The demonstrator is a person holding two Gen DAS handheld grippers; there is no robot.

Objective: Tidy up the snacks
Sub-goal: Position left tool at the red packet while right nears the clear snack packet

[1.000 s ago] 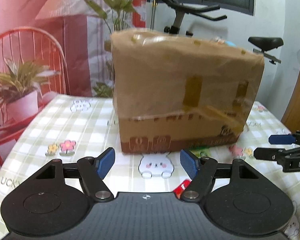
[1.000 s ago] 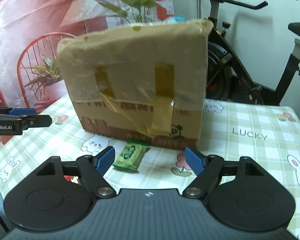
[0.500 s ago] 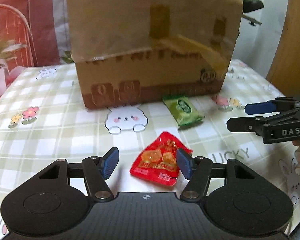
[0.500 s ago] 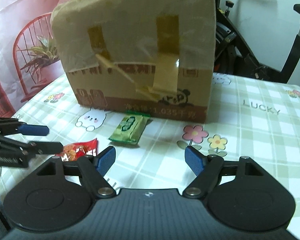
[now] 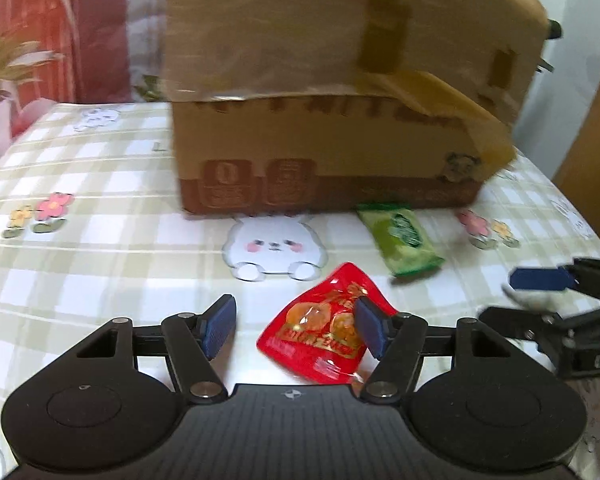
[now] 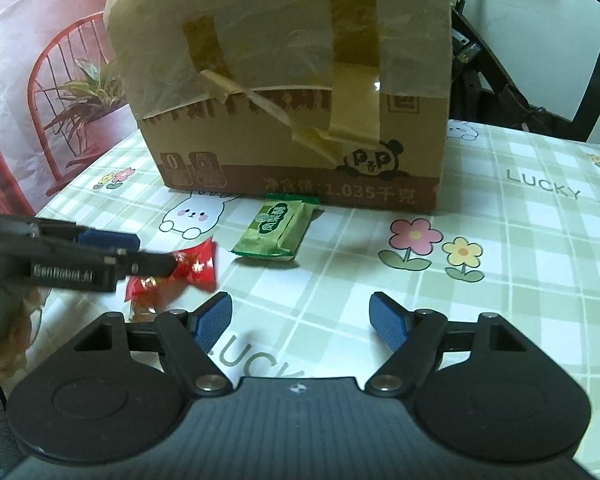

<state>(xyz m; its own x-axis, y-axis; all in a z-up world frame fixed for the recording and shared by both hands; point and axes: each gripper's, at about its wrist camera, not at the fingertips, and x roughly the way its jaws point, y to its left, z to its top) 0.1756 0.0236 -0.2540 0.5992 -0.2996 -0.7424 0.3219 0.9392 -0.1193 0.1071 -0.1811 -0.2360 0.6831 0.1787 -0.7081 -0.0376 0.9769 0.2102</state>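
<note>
Two snack packets lie loose on the checked tablecloth [image 5: 100, 264]: a crinkly red foil packet [image 5: 324, 336] and, at its one o'clock, a green wrapped bar [image 5: 400, 240] just beside the foot of the taped brown cardboard box [image 5: 340, 120].

The left gripper [image 5: 296, 326] has just been closing and then easing apart again, and its blue pads stand open about the red packet; the right-hand pad overlaps the packet's edge, though I cannot tell if it touches.

The right gripper [image 6: 300, 320] gapes open over bare cloth, holding nothing.

My worry: the packet sits off-centre, so a squeeze may pinch only a corner and let the slippery foil skid or flip away.

The box wall looms at twelve o'clock and will hamper reaching the green bar, and both grippers work near each other.
</note>
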